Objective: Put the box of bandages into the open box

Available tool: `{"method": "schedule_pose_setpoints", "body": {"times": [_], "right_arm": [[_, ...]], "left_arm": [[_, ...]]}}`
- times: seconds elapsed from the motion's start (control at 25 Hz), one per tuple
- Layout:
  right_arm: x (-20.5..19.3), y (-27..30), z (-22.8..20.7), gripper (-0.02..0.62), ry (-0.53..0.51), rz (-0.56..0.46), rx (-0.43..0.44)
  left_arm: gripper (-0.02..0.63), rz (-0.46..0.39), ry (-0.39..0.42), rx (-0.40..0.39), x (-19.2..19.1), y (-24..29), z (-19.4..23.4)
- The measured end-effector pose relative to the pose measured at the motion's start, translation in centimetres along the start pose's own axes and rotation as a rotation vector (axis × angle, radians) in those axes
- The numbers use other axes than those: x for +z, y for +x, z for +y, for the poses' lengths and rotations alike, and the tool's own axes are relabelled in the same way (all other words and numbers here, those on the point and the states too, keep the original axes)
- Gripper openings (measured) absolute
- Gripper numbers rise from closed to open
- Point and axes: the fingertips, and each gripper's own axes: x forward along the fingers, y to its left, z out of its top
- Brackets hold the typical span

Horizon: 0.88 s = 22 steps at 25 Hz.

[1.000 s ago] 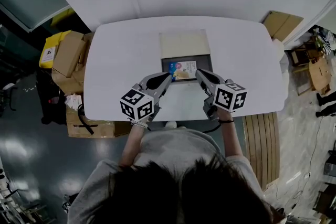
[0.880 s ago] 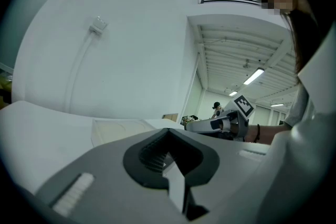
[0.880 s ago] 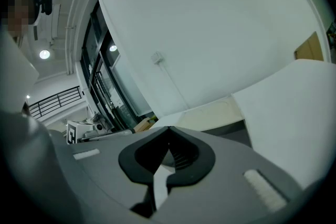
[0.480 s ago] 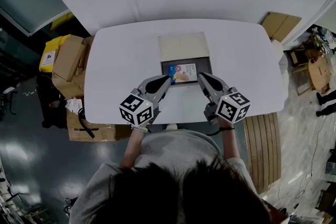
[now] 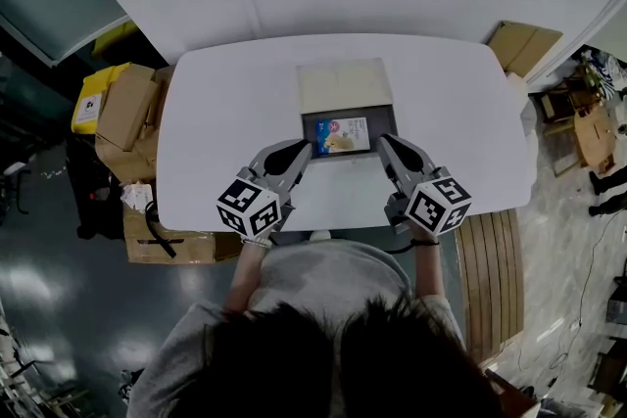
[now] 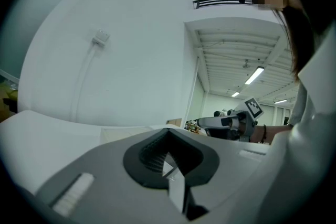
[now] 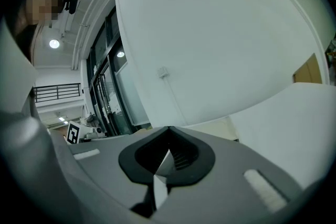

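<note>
The box of bandages [image 5: 342,133] lies inside the open box [image 5: 345,85] on the table [image 5: 225,113], mid-frame. The left gripper [image 5: 302,150] and right gripper [image 5: 384,142] flank it, each with jaws pressed together and empty.

I find the table [image 5: 220,108] bare to my left and right of the open box [image 5: 386,124]. Above the box is clear, and its lid [image 5: 345,85] borders the far side.

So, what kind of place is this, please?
Probably a workshop or lab, not a home: a white table, cardboard boxes on the dark glossy floor, and strip lights on an open ceiling.
</note>
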Motion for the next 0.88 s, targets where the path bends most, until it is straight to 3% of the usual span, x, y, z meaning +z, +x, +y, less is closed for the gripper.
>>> {"method": "schedule_pose_setpoints", "body": {"times": [0.88], "right_arm": [[-0.43, 0.07, 0.02, 0.012, -0.006, -0.017, -0.058]], "left_arm": [[-0.006, 0.011, 0.003, -0.053, -0.27, 0.01, 0.57]]}}
